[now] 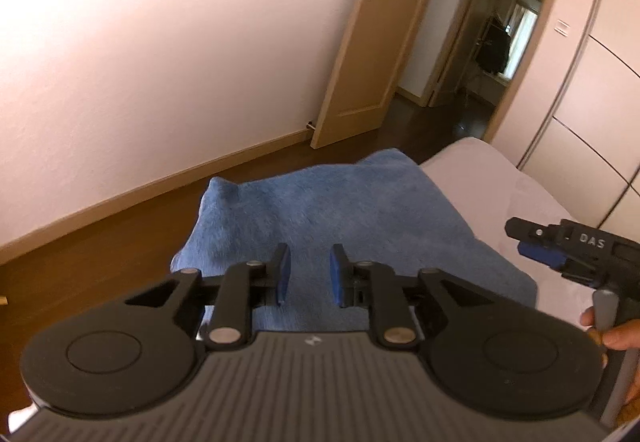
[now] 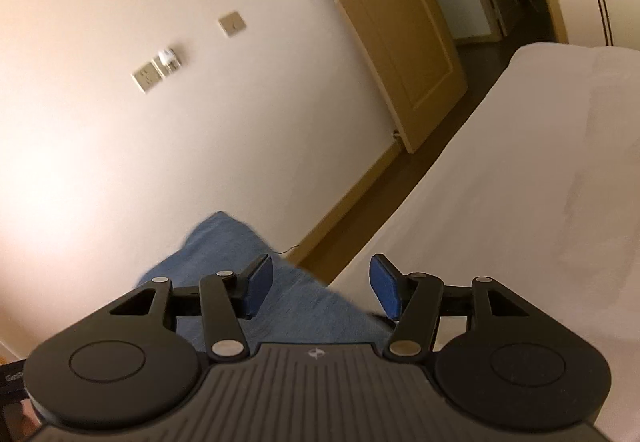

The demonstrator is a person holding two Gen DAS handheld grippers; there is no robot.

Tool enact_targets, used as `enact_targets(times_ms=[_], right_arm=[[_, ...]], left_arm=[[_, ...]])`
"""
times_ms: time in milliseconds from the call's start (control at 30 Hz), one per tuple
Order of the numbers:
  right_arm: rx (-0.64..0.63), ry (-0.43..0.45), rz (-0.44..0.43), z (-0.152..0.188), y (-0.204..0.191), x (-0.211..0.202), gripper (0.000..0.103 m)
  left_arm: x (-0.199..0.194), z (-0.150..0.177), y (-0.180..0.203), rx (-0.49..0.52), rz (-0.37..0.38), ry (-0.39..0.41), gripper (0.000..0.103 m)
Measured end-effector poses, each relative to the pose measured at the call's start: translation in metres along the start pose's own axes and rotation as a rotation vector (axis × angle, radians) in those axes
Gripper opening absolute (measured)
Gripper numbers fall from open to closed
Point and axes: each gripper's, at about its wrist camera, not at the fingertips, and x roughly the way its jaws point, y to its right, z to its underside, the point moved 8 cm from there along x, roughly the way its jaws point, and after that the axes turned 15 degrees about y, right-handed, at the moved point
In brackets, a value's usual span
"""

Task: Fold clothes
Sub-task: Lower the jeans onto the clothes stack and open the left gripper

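A blue fleecy cloth (image 1: 340, 202) lies folded on the corner of a white bed (image 1: 480, 170), its left side hanging over the edge. My left gripper (image 1: 310, 274) hovers just above the cloth's near part, its blue pads a narrow gap apart with nothing pinched between them. My right gripper (image 1: 524, 242) shows at the right edge over the bare sheet, held by a person's hand (image 1: 616, 338). In the right wrist view the right gripper (image 2: 320, 286) stands open, wide, above the blue cloth (image 2: 224, 242) where it meets the white bed (image 2: 520, 162).
Dark wooden floor (image 1: 100, 242) lies left of the bed, with a white wall and skirting behind. An open wooden door (image 1: 380, 42) leads to a dim hallway. White wardrobe panels (image 1: 600, 102) stand to the right.
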Motion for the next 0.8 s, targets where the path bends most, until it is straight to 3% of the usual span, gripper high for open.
enact_targets(times_ms=[133,300,400,467,533,600,800], right_arm=[[-0.159,-0.019,-0.027,0.023,-0.021,-0.028,0.058],[-0.369,-0.063,-0.007,0.049,-0.042,-0.02,0.065],[-0.343,-0.039,-0.021,0.033,-0.049,-0.03,0.064],[-0.303,-0.029,-0.031,0.026,-0.055,-0.048,0.068],[-0.265,-0.069,-0.024,0.028,-0.055,-0.066,0.076],[-0.232,-0.114,-0.005,0.033,-0.053,-0.084,0.076],[-0.132,-0.136,0.019,0.036,-0.055,-0.149,0.085]], left_arm=[[-0.007,0.018,0.008,0.062,-0.011,-0.034,0.018],[-0.003,0.019,0.016,0.103,-0.068,-0.059,0.019],[-0.017,0.008,0.025,0.095,-0.087,-0.071,0.024],[-0.028,0.005,0.029,0.083,-0.111,-0.094,0.036],[-0.04,0.004,0.035,0.071,-0.133,-0.123,0.04],[-0.054,0.006,0.043,0.061,-0.149,-0.156,0.047],[-0.106,0.017,0.065,0.073,-0.198,-0.208,0.059]])
